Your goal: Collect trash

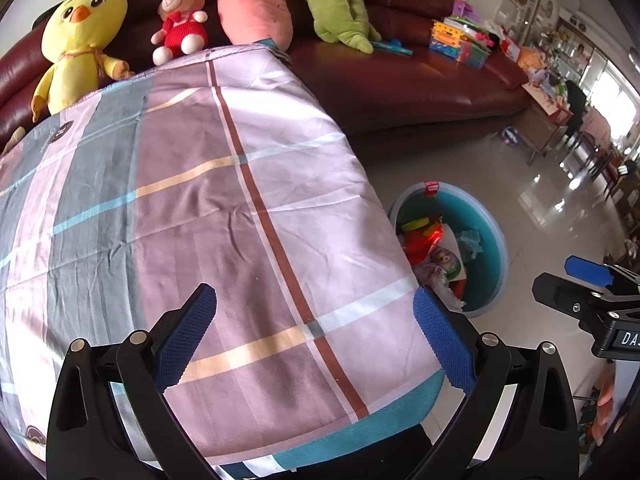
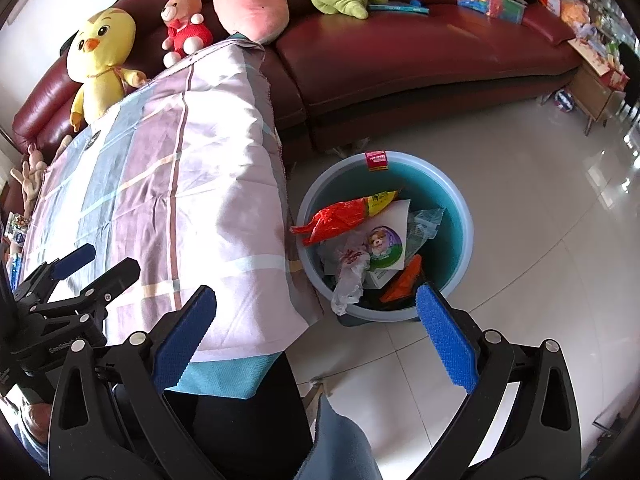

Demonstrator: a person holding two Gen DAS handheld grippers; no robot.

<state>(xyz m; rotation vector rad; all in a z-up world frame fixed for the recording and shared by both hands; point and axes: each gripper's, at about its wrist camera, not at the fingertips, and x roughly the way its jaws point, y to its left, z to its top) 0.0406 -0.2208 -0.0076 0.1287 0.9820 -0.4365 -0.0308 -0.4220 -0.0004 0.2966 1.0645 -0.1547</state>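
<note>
Both grippers — left gripper (image 1: 314, 334), right gripper (image 2: 316, 336) — spread wide and empty; scan the checked cloth (image 1: 208, 208) before leaving the full blue bin (image 2: 460, 216).

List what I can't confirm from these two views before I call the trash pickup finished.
- Bottom of the blue bin: right wrist view, buried under wrappers such as the red bag.
- Bin's near side: left wrist view, hidden by the checked cloth.
- What lies under that cloth: both views.
- Floor under the red sofa: shadowed.
- Clutter at the far right: too small and warped.
- Both the left hand-held gripper and right hand-held gripper are open, holding nothing.
</note>
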